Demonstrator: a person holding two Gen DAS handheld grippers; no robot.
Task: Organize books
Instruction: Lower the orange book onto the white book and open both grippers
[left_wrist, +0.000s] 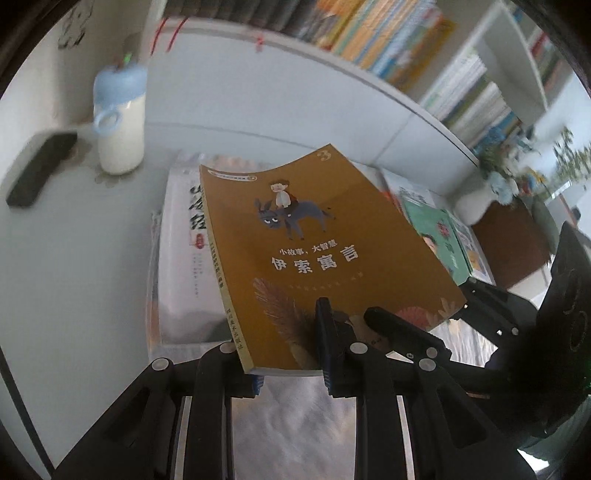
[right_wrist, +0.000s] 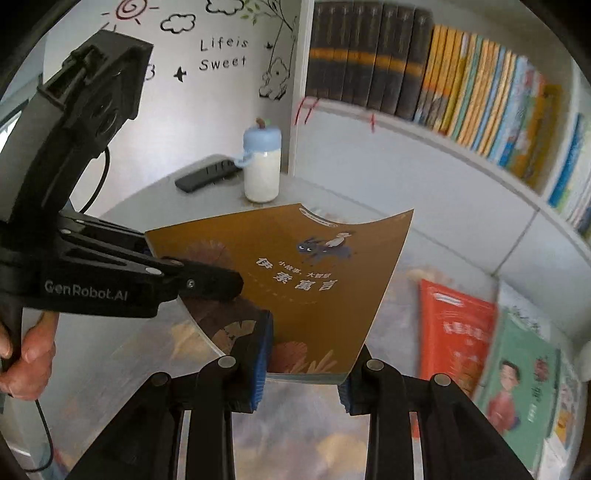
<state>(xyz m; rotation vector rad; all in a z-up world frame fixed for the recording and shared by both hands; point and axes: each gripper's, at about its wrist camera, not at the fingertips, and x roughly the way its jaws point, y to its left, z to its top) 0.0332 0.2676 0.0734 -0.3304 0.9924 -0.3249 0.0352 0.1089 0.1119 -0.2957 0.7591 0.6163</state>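
Brown book (left_wrist: 321, 258) held aloft — L gripper (left_wrist: 291, 354) & R gripper (right_wrist: 303, 373) both clamped on near edge (opposite corners).

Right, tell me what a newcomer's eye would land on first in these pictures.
First, the mustard-brown paperback book with a boy riding a donkey on its cover, held in mid-air at centre, clamped along its near edge by both the left gripper and the right gripper. Next, the white bottle with a pale blue lid standing at the desk's back corner. Then the row of colourful book spines on the white shelf above.
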